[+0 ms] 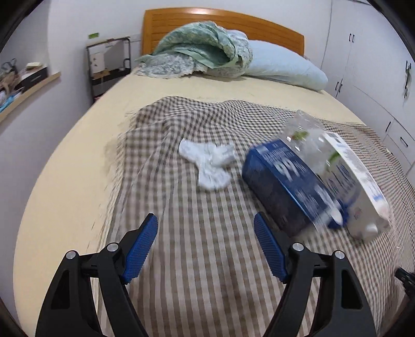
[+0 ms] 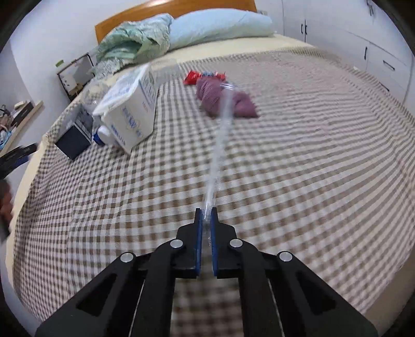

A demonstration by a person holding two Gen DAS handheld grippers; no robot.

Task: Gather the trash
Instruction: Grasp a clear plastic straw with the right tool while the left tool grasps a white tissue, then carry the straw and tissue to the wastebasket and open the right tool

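My left gripper [image 1: 206, 228] is open and empty, low over the checked blanket [image 1: 207, 259]. A crumpled white tissue [image 1: 210, 162] lies ahead of it. To its right lie a blue-and-white carton [image 1: 288, 181] and a clear plastic bottle [image 1: 308, 137] on top. My right gripper [image 2: 206, 211] is shut on a clear plastic bag [image 2: 220, 137] that stretches away, seen edge-on. Beyond it lie a purple bundle [image 2: 223, 99] and a red wrapper [image 2: 193, 77]. The carton [image 2: 132, 111] shows at the left of the right wrist view.
A bed with a wooden headboard [image 1: 181, 20], a green quilt [image 1: 202, 49] and a pale blue pillow [image 1: 282, 64]. A black rack [image 1: 109, 64] and a shelf [image 1: 28, 85] stand left. White cupboards [image 1: 368, 64] line the right wall.
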